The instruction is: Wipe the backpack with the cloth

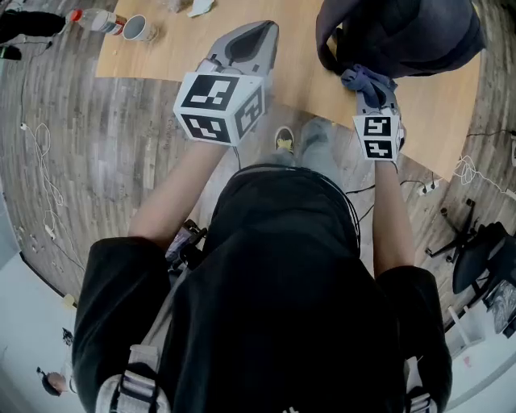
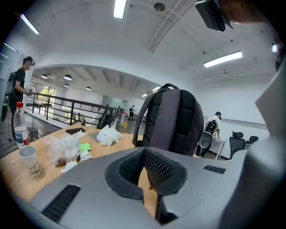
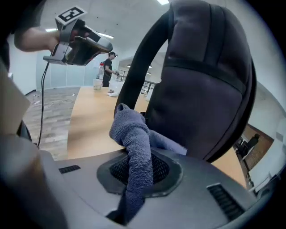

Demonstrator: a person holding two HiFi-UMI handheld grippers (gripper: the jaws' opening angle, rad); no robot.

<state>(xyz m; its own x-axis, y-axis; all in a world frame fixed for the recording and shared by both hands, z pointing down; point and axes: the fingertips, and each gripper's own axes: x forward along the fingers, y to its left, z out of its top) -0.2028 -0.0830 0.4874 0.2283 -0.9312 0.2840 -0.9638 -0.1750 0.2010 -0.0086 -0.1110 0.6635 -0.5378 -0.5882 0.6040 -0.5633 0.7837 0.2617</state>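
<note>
A dark grey backpack [image 1: 403, 32] [image 2: 172, 120] [image 3: 205, 89] stands upright on the wooden table [image 1: 306, 77] at the far right. My right gripper [image 1: 372, 95] [image 3: 136, 179] is shut on a blue-grey cloth [image 1: 367, 81] [image 3: 133, 141], and the bunched cloth sits close against the backpack's lower side by a strap. My left gripper [image 1: 256, 36] [image 2: 145, 179] hovers over the table to the left of the backpack, shut with nothing between its jaws. It also shows in the right gripper view, raised at the upper left, as the left gripper [image 3: 107, 47].
At the table's far left stand a paper cup [image 1: 139, 28] [image 2: 27, 159] and a plastic bottle [image 1: 95, 19] [image 2: 18, 125], with crumpled plastic bags [image 2: 67, 147] and white tissue [image 2: 108, 134] nearby. An office chair [image 1: 484, 250] and floor cables [image 1: 468, 169] lie to the right.
</note>
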